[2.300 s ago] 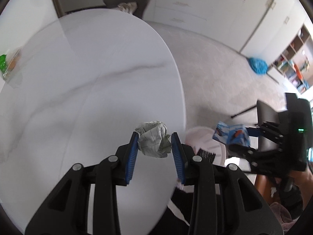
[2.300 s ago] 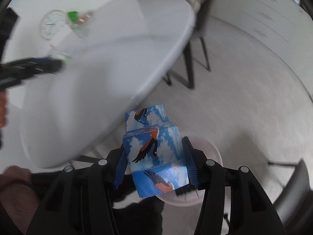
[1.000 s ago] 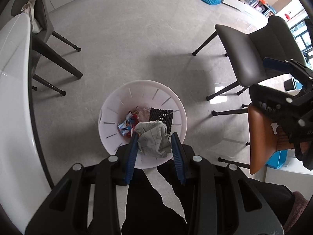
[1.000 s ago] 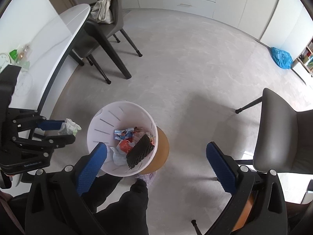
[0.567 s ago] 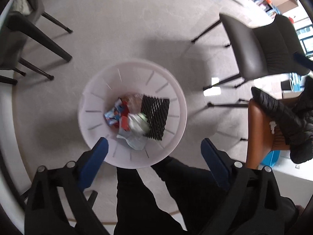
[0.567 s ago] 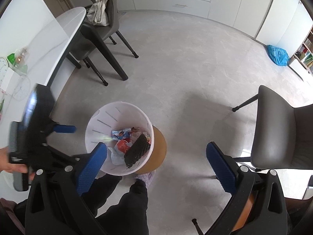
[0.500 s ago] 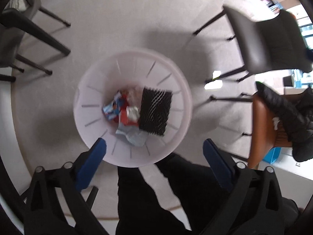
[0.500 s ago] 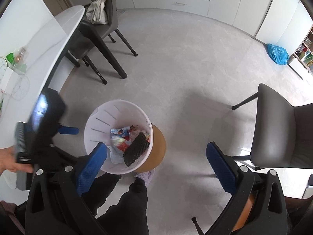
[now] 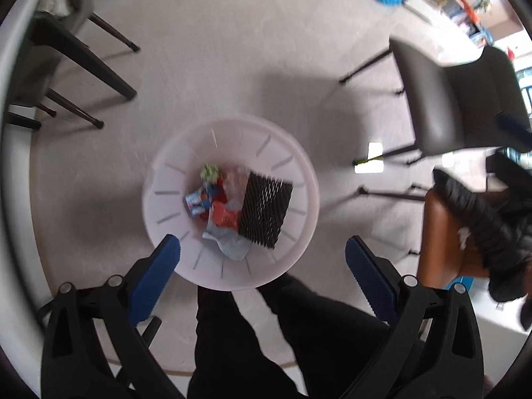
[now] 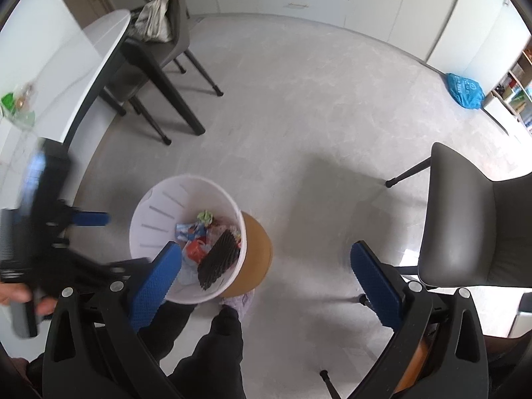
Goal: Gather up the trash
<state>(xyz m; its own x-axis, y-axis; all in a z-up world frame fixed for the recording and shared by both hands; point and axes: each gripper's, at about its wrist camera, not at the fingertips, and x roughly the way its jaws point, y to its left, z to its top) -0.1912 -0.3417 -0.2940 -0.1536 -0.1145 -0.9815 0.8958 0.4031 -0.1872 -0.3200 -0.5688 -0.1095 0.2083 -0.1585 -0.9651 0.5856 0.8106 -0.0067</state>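
A white slotted waste bin [image 9: 173, 196] [image 10: 149, 212] stands on the floor and holds several pieces of trash. A crumpled greenish paper ball [image 9: 210, 172] [image 10: 205, 216] lies at its far side, beside a blue bird-print carton [image 9: 198, 199] [image 10: 186, 230] and a black mesh sheet [image 9: 266, 208] [image 10: 217, 262]. My left gripper [image 9: 262, 259] hangs open above the bin with nothing between its blue pads. My right gripper [image 10: 266, 267] is open and empty too, above the floor just right of the bin. The left gripper shows blurred at the left of the right wrist view.
A person's dark trouser legs [image 9: 239, 332] stand just below the bin. Grey chairs [image 9: 442, 99] [image 10: 472, 219] are on the right, an orange stool [image 10: 256, 256] sits behind the bin, and a white table [image 10: 66, 66] with dark legs is at the left. A blue bag [image 10: 464, 89] lies far back.
My left gripper opened over the bin and the crumpled paper ball dropped in among the trash. The left hand then sank a little. The right gripper stayed open and still.
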